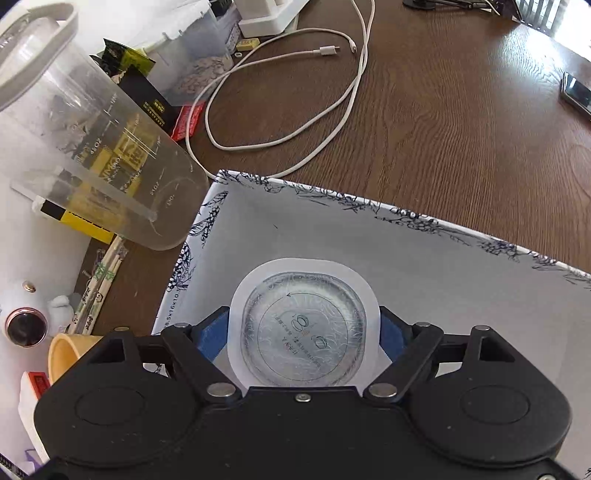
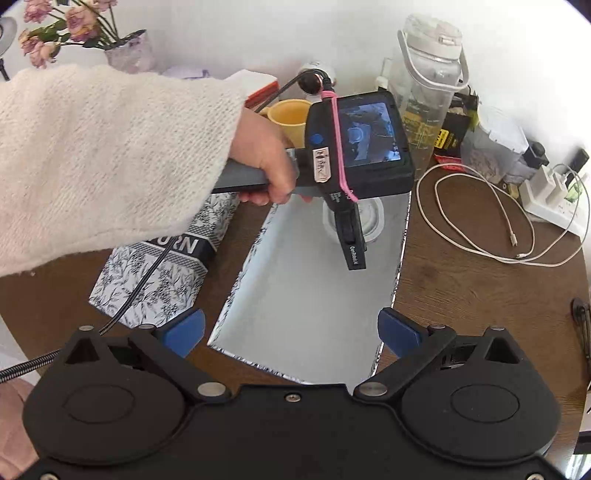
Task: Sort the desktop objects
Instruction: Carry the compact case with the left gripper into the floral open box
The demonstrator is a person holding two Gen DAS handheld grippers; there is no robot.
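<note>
Left wrist view, from left to right: a clear measuring jug [image 1: 92, 147] leans among yellow and black packets [image 1: 125, 155], with chopsticks in paper sleeves [image 1: 99, 284] and a yellow cup [image 1: 66, 350] below it. To the right of them is the open box [image 1: 406, 258] with a flower pattern on its rim, and on its pale floor there is a sealed round cup with foil lid [image 1: 303, 325]. The left gripper [image 1: 303, 332] has one blue pad at each side of this cup, close to its white rim, so I judge the jaws are clenched on it, or just about to let it go; whether the cup rests on the floor or hangs a little above it I cannot tell. Further right, a white cable [image 1: 295, 110] lies in loops on the brown table [image 1: 461, 129], and a phone [image 1: 576, 94] is at the far edge.

About progress: one item is inside the box, at its far end, while the cable, packets, chopsticks and yellow cup are outside it. If the box is the goal, most of the sorting remains. The same scene would also fit a cup being lifted out.

Right wrist view shows what the other does not: a hand [image 2: 269, 162] in a cream sleeve [image 2: 110, 158] holding the left gripper's handle, the box lid [image 2: 159, 273] just beside the box on its left, flowers [image 2: 70, 26] at the wall, a bottle [image 2: 428, 85] and a power strip [image 2: 550, 192]. The right gripper [image 2: 291, 332] is released, empty, with its pads wide apart above the near end of the box.
</note>
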